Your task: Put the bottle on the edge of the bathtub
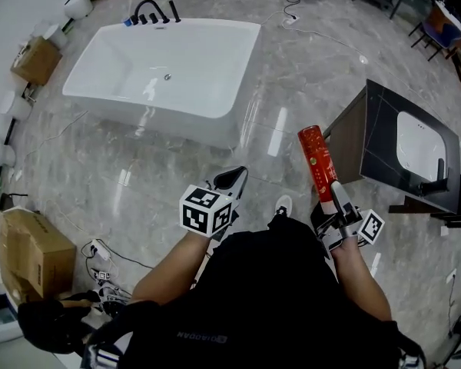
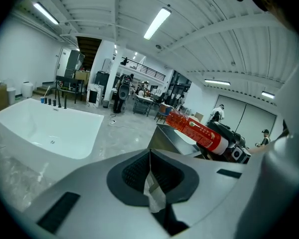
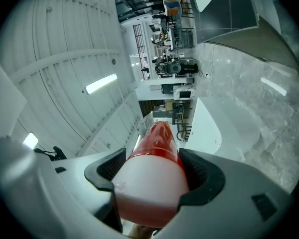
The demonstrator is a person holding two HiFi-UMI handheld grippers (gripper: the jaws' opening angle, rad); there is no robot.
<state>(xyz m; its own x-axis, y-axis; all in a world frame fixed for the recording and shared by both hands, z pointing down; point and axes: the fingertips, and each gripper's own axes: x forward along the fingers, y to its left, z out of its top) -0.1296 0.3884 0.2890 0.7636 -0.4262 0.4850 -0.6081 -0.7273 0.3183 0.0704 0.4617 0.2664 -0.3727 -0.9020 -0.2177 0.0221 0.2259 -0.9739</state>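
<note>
bright ceiling strip lights | floor (image 1: 177, 167) glare | fisheye edges

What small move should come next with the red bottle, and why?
Probably carry the right tongs forward-left toward the bathtub: they are shut on the red bottle, which hangs over the floor, well short of the tub's rim.

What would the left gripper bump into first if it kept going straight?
Probably nothing close. The left gripper points over bare floor, through the gap between the bathtub and the dark cabinet. Depth is hard to judge, so it might clip the bathtub's corner.
</note>
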